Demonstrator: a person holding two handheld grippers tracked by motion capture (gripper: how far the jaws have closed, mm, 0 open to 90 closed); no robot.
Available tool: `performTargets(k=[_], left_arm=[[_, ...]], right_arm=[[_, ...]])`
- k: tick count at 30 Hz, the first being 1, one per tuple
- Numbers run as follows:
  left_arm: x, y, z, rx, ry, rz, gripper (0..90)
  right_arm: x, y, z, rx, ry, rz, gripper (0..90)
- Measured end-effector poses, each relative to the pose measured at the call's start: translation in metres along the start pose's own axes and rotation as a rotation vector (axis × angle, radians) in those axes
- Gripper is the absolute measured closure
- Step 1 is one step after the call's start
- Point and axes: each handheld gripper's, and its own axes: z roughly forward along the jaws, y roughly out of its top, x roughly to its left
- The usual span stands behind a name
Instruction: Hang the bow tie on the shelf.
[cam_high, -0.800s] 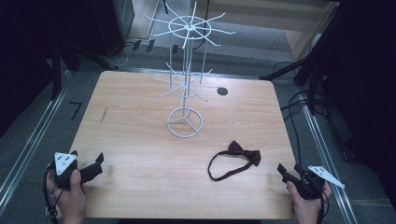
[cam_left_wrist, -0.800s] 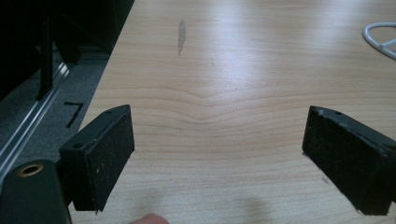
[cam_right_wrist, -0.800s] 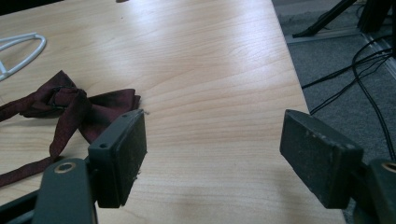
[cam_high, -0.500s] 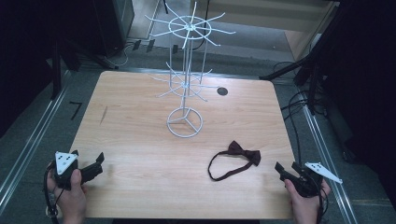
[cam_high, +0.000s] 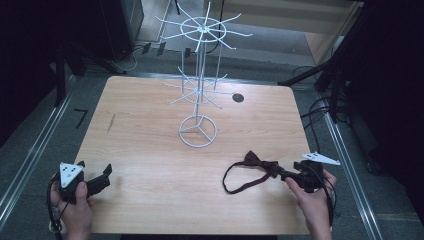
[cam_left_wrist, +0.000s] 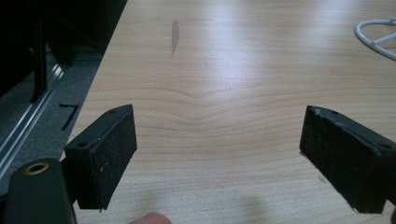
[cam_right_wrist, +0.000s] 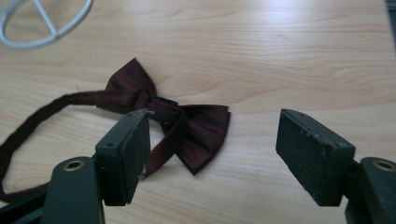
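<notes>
Maroon bow tie (cam_right_wrist: 173, 116) unlabelled, wooden table (cam_high: 150, 150)

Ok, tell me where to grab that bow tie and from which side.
Take the bow tie at its narrow centre knot, the firmest and thinnest part. It lies flat, wings spread and strap looping off to the person's left, so the open right gripper, already just short of it, probably does best coming from the person's right and closing across the knot.

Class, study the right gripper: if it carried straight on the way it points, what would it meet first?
Most likely the dark red bow tie: it lies just ahead of the open right gripper, partly between its jaws.
</notes>
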Motion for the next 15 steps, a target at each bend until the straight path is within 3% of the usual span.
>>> performTargets(k=[1, 8, 11, 15], left_arm=[[0.0, 0.0, 0.0, -0.001, -0.001, -0.001, 11.6], [0.0, 0.0, 0.0, 0.003, -0.001, 0.005, 11.6], [0.0, 0.0, 0.0, 0.007, 0.0, 0.007, 11.8], [-0.001, 0.0, 0.0, 0.01, 0.001, 0.01, 11.9]], right_arm=[[0.007, 0.006, 0.006, 0.051, 0.007, -0.044, 26.6], [0.021, 0.023, 0.019, 0.125, 0.028, -0.094, 26.4], [0.031, 0.033, 0.029, 0.174, 0.064, -0.132, 24.8], [0.037, 0.036, 0.041, 0.209, 0.045, -0.187, 24.7]])
